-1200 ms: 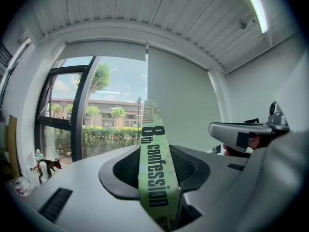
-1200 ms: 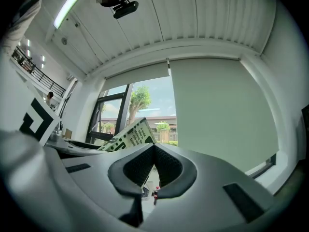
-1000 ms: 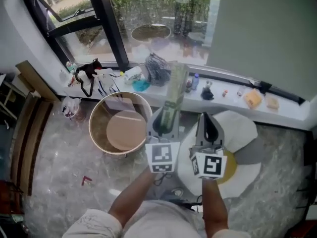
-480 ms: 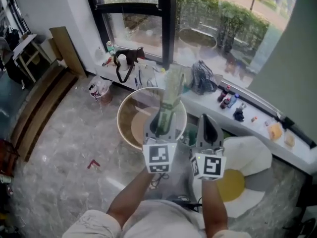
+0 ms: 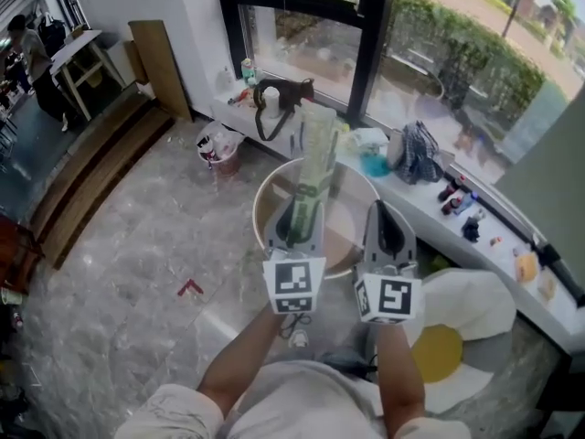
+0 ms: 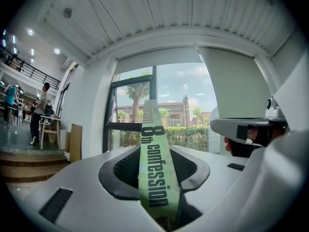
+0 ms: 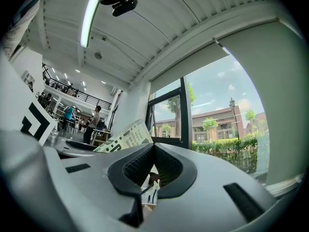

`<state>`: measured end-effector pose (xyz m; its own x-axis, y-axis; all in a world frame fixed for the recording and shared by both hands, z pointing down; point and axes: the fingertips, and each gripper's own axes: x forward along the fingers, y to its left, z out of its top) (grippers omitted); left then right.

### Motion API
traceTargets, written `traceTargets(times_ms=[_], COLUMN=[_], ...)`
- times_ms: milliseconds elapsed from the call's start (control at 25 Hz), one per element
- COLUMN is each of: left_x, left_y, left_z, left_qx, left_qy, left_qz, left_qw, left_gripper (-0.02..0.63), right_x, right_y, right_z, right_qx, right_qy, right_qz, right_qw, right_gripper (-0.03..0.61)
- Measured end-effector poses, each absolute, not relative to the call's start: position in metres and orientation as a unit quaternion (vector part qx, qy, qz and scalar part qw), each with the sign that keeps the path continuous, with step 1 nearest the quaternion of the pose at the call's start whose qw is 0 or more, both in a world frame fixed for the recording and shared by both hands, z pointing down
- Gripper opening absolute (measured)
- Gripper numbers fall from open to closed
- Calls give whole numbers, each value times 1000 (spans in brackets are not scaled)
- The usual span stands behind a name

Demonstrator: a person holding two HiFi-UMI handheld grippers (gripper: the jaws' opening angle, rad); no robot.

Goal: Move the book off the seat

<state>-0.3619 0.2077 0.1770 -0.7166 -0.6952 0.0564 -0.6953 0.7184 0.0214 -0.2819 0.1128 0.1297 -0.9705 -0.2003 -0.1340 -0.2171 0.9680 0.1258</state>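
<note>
Floor (image 5: 137,263) of pale marble fills most of the head view, with a cluttered window ledge (image 5: 430,204) running along the glass beyond it. At the lower right lies the seat (image 5: 462,305), a white cushion shaped like a fried egg with a yellow centre, and nothing rests on the part that shows. A round stand (image 5: 267,199) sits ahead of the person, near the ledge. The book (image 5: 313,167), a slim green volume, stands upright in the air over that stand, well apart from the seat. The left hand-held gripper (image 5: 297,222) is clenched on its lower end, spine facing the gripper's camera and both pads pressing its covers. The right hand-held gripper (image 5: 379,213), just beside the left one, has its jaws brought together and carries nothing. By my reading the lift is done and the carry is in hand, so the task is mostly through. What remains is the set-down: picking a free surface, perhaps the stand or a bare stretch of ledge, lowering the book until it is supported, then letting the jaws go.
</note>
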Motion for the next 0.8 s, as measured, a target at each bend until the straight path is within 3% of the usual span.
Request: traceTargets(times_ms=[800], left_x=[-449], left_y=[179], left_z=[220], left_qx=[346], left_qy=[-936], left_qz=[13], left_qw=[69], left_gripper=[166], right_x=[-383], right_y=[75], right_z=[173], right_qx=[-76], right_qy=[996], right_qz=[41], right_qw=[34], right_gripper=[3])
